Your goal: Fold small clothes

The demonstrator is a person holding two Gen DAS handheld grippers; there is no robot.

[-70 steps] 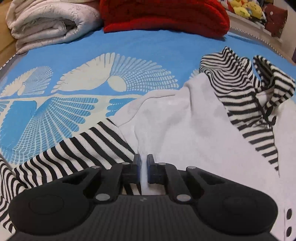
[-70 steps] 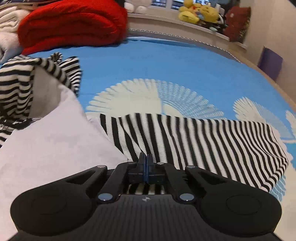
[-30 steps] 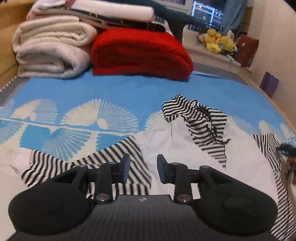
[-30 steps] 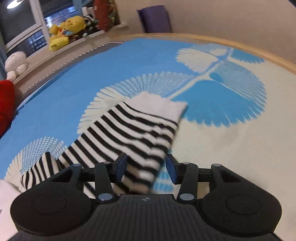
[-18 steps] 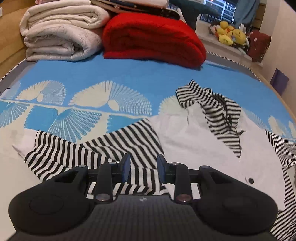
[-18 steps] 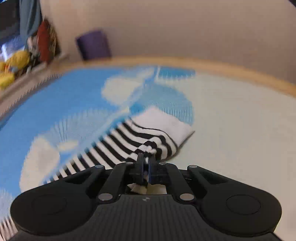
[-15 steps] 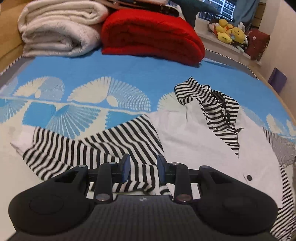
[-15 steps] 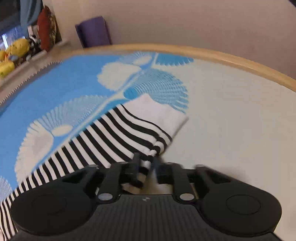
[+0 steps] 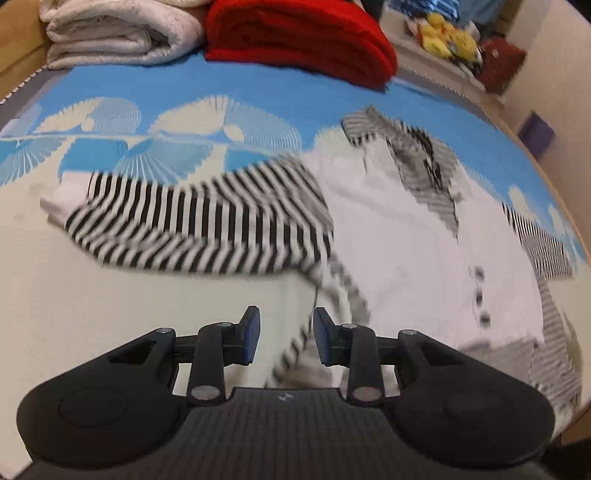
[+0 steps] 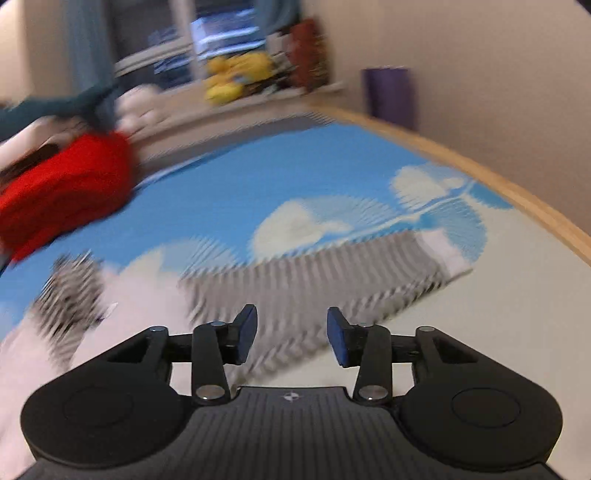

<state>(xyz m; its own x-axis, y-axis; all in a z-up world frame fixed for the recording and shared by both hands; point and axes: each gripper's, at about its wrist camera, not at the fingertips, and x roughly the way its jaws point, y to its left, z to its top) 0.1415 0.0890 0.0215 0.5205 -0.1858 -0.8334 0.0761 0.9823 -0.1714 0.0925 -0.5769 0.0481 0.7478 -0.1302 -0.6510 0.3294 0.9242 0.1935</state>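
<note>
The small white garment [image 9: 399,236] with black-and-white striped sleeves and collar lay spread face-up on the bed [image 9: 258,99], over its blue fan-patterned cover. A moment earlier the right claw [image 10: 291,334] had been pinched on the cuff end of the right striped sleeve [image 10: 332,273]; by this moment it had let go, and its jaws were opening with nothing between them. The sleeve now lay stretched out flat toward the wooden bed edge [image 10: 498,184], its white cuff at the far end, and the view had swung up to take in the red blanket [image 10: 62,188] and the plush toys on the sill [image 10: 236,77].

The left claw [image 9: 282,336] stood part-open and gripped nothing. The view had shifted so that the garment's lower left corner, a thin striped hem, now lay just in front of its jaws, where half a second before the left striped sleeve [image 9: 199,221] had lain there. That sleeve was laid out to the left, cuff outward, well short of the folded pale blanket [image 9: 122,33] at the head of the bed.

By my judgement the spreading step was finished: both sleeves were laid out and no fold had yet been made. The left claw looked set to take the hem corner next. Both views were motion-blurred, so fine wrinkles could not be judged.
</note>
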